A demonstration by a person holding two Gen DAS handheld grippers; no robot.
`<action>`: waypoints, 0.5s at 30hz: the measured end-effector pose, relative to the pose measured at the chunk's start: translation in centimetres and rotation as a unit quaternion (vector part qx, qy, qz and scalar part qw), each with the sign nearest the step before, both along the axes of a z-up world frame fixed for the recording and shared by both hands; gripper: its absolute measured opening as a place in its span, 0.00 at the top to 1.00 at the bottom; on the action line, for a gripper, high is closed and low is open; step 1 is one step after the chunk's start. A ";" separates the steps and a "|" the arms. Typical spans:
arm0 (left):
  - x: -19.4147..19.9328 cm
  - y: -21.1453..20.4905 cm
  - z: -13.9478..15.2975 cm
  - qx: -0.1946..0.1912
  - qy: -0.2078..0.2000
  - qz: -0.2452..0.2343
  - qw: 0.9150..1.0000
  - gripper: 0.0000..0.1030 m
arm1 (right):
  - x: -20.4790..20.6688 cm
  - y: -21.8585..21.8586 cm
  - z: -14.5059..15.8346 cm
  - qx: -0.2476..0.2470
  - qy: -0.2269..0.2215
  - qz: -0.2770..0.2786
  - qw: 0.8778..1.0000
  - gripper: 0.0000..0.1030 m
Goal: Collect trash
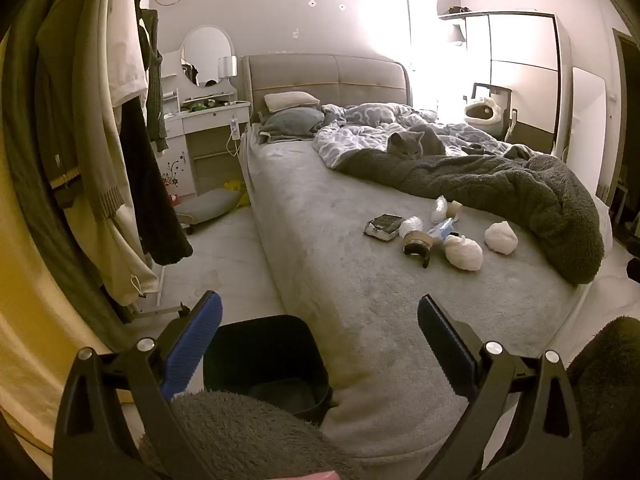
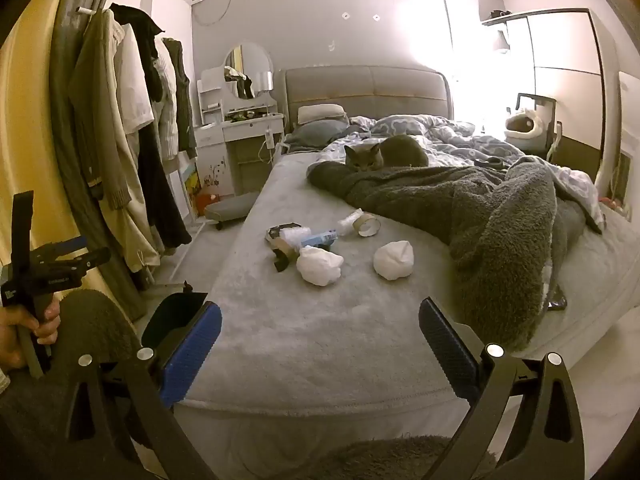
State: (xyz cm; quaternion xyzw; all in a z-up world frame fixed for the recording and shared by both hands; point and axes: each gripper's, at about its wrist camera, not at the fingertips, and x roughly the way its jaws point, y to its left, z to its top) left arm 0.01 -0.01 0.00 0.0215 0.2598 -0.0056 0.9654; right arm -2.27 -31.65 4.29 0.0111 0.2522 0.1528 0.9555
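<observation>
A large bed (image 2: 320,332) with a grey cover fills most of both views. A dark fleece blanket (image 2: 500,232) lies crumpled over its far right part, and a grey cat (image 2: 384,156) rests behind the edge of this blanket, facing the cameras. On the left of the room, clothes (image 2: 132,128) hang on a rack, and a white dressing table (image 1: 208,112) with a round mirror stands beside the headboard.

A black trash bin (image 1: 266,360) stands on the floor against the near left corner of the bed; in the left wrist view it is seen from above, between the two fingers.

The trash lies in a loose group on the bare grey cover, near the blanket edge — two white crumpled paper balls (image 2: 394,259) closest to the cameras, then a cardboard tape roll (image 2: 368,225), a blue and white packet (image 2: 320,238), a small dark wrapper (image 1: 383,227) and another tape core (image 1: 418,243).

The left gripper (image 1: 320,344) has its blue-padded fingers wide apart and holds nothing. The right gripper (image 2: 320,344) is the same — fingers spread wide, nothing between them, hanging over the foot of the bed, well apart from the trash.
</observation>
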 end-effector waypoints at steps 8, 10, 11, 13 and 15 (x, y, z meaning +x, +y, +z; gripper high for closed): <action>0.0 0.0 0.0 -0.003 0.000 0.002 1.000 0.03 | -0.1 -0.1 0.1 -0.003 0.004 0.002 1.000 0.03; 0.0 0.0 0.0 -0.002 -0.001 0.000 1.000 0.03 | -0.3 -0.6 0.2 0.008 0.000 -0.001 1.000 0.03; 0.0 0.0 0.0 -0.002 -0.001 0.000 1.000 0.03 | -0.3 -0.6 0.2 0.008 0.000 -0.001 1.000 0.03; -0.1 -0.2 0.0 -0.002 -0.001 0.000 1.000 0.03 | -0.2 -0.4 0.2 0.007 0.001 -0.001 1.000 0.03; -0.1 -0.4 0.0 -0.001 -0.001 -0.001 1.000 0.03 | -0.2 -0.3 0.2 0.008 0.000 -0.001 1.000 0.03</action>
